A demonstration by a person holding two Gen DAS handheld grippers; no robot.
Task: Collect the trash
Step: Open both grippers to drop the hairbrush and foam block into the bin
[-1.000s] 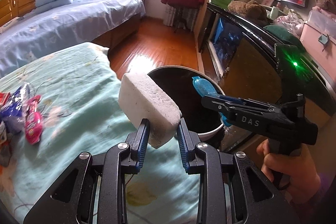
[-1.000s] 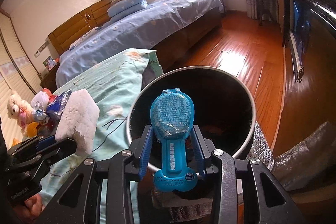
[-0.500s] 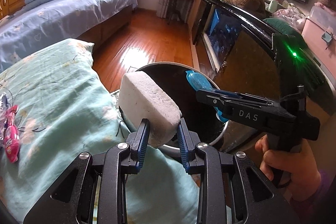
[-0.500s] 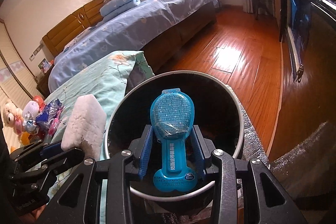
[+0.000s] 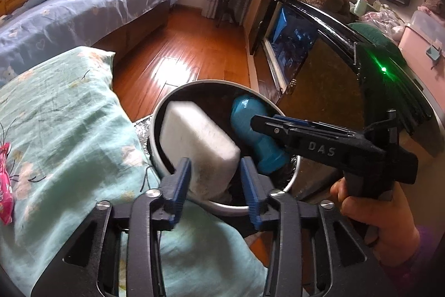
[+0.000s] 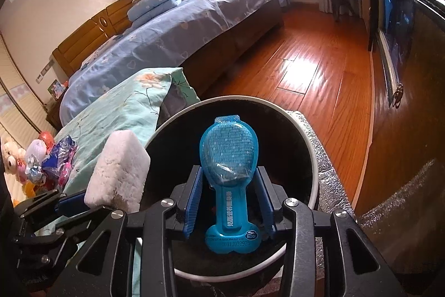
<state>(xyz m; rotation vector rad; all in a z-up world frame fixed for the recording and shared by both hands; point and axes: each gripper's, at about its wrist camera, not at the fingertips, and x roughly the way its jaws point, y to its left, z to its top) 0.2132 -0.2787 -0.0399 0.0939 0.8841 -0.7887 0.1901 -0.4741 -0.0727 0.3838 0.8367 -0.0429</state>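
Note:
A round bin with a pale rim (image 5: 211, 82) (image 6: 244, 98) and a dark inside stands on the floor beside the bed. My left gripper (image 5: 214, 162) hangs over its near-left rim with its jaws opening. A white foam block (image 5: 200, 144) (image 6: 119, 166) sits loose and blurred between them, with a gap at the right pad. My right gripper (image 6: 229, 170) is over the bin's middle, and its jaws are opening slightly. Its pads still flank the bulb of a blue blister package (image 6: 229, 146) (image 5: 250, 130), which stays upright between them.
A teal floral quilt (image 5: 69, 130) lies left of the bin, with a pink wrapper (image 5: 4, 199), more wrappers (image 6: 55, 160) and plush toys. A dark glossy cabinet (image 5: 333, 80) stands right. Silver foil mat (image 6: 333, 157) lies under the bin. A hand (image 5: 370, 202) holds the right gripper.
Both grippers have come forward from the quilt's edge to over the bin. The left jaws have spread away from the foam block. The right jaws have widened a little around the package.

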